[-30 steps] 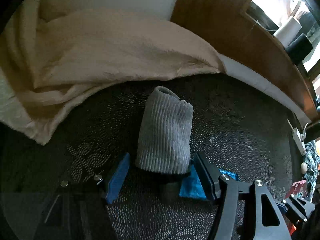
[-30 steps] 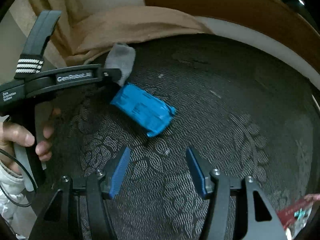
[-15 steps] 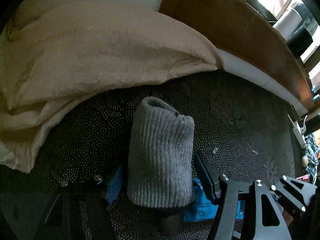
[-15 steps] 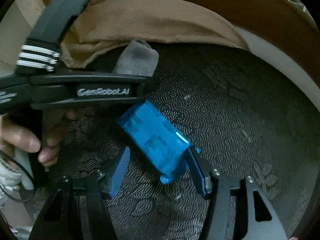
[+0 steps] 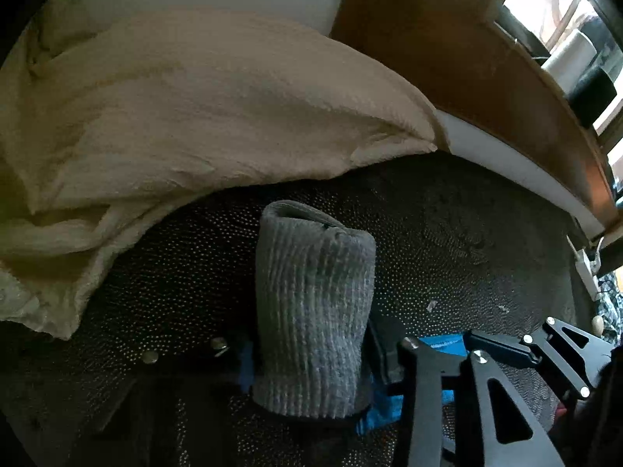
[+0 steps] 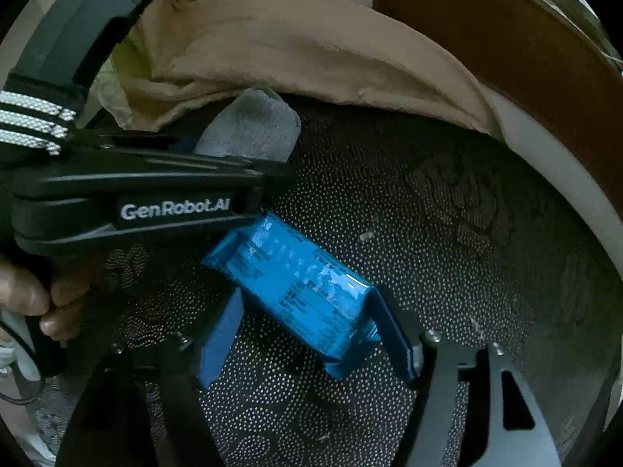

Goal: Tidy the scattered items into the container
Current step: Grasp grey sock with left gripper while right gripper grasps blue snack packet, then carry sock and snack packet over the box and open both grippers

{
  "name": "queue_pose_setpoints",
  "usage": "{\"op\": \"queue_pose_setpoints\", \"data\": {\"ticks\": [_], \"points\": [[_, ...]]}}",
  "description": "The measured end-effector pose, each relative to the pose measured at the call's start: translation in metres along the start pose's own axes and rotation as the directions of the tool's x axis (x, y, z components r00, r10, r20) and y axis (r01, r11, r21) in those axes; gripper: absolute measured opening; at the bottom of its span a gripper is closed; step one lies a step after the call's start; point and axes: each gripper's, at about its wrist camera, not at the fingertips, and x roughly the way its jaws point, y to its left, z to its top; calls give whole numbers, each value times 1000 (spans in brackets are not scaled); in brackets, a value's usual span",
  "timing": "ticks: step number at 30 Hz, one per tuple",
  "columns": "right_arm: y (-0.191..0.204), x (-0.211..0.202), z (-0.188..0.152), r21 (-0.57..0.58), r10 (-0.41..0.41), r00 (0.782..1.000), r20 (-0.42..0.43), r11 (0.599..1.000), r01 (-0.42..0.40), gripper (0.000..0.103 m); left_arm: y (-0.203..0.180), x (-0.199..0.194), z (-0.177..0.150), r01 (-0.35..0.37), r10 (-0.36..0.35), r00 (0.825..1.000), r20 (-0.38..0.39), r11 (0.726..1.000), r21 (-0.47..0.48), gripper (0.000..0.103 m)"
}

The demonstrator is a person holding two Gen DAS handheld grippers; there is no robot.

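Note:
A rolled grey ribbed sock lies on the dark patterned bed cover. My left gripper has closed on the sock's near end, its fingers pressed against both sides. The sock also shows in the right wrist view, behind the left gripper's black body. A blue foil packet lies on the cover between the fingers of my right gripper, which stand a little apart from it on each side. A corner of the packet shows in the left wrist view.
A crumpled beige blanket is heaped at the back left, its edge just beyond the sock. A brown wooden bed frame and white mattress edge curve along the right. No container is in view.
My left gripper moved forward and closed on the sock. My right gripper advanced until the blue packet sits between its fingers.

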Motion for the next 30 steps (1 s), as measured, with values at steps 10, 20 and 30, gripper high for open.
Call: {"op": "queue_pose_setpoints", "data": {"ticks": [10,20,30], "points": [[-6,4,4,-31,-18,1000,5,999,18,78,17,-16,-2,-26,27,999,27,998,-49,45],[-21,4,2,-18,-63,998,11,998,63,68,28,-32,-11,-29,32,999,32,996,-85,45],[-48,-18,-10,116,-24,1000,7,993,23,29,23,-41,-15,-24,29,999,46,994,-106,45]]}}
